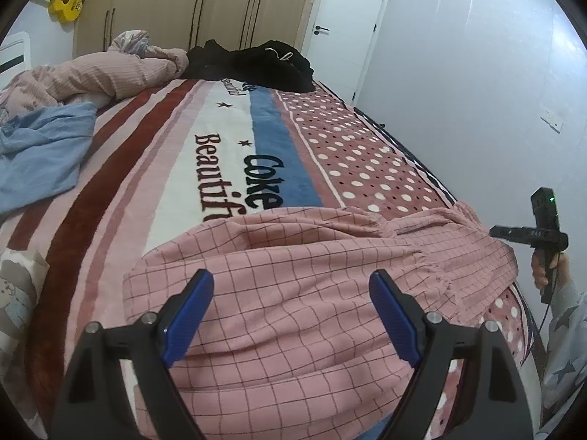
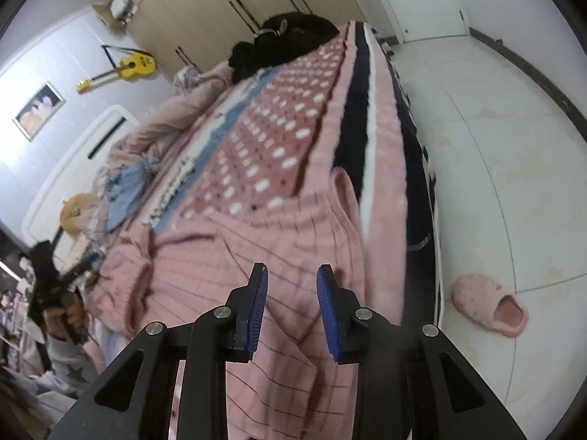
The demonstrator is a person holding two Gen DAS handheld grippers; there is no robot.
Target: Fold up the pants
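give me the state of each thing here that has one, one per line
pink checked pants: lying rumpled on the bed, not yet neatly folded
left tongs: wide open, nothing held
right tongs: partly closed, gap visible, no cloth pinched
white door: shut
wardrobe doors: shut

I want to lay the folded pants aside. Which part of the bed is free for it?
The widest free patch is the middle of the blanket, between the pink checked pants near the camera, the blue cloth at left and the black clothes at the far end. The dotted strip along the right edge is also bare. The left side is crowded with the pink quilt.
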